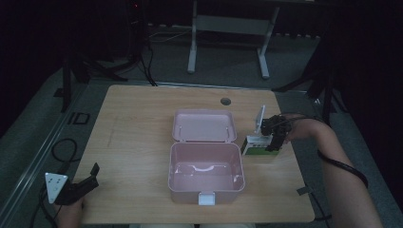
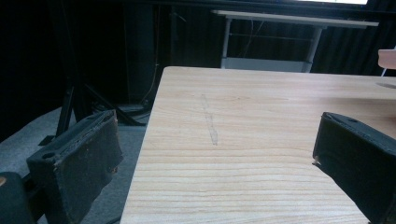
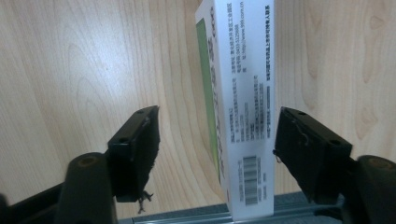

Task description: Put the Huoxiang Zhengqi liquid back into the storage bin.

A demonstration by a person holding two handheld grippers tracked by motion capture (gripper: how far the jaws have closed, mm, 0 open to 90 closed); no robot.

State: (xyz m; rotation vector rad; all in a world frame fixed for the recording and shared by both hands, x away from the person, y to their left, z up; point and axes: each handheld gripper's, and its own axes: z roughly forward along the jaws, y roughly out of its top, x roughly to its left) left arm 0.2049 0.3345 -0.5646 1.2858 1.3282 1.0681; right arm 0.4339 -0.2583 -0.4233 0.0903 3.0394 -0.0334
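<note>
I have the right claw (image 1: pixel 274 142) out at about three o'clock of the pink lunch box (image 1: pixel 206 172), reaching over the small white-and-green carton (image 1: pixel 255 146) that stands on the tabletop (image 1: pixel 138 123) just beside the box's right wall. In the right gripper view the carton (image 3: pixel 243 102) sits between my jaws: the right-hand one is almost against its printed white side, while the left-hand one stands clearly off the green face with bare wood showing in the gap, so the claw is released and nothing is clamped. The pink lunch box lies open at the middle of the tabletop, its lid (image 1: pixel 204 126) folded back flat toward twelve o'clock and its white latch (image 1: pixel 206 198) at six o'clock. My left claw (image 1: pixel 88 178) rests at the tabletop's eight o'clock corner, well apart from the box; in the left gripper view its jaws stand wide, released, with only wood grain (image 2: pixel 261 154) between them.
</note>
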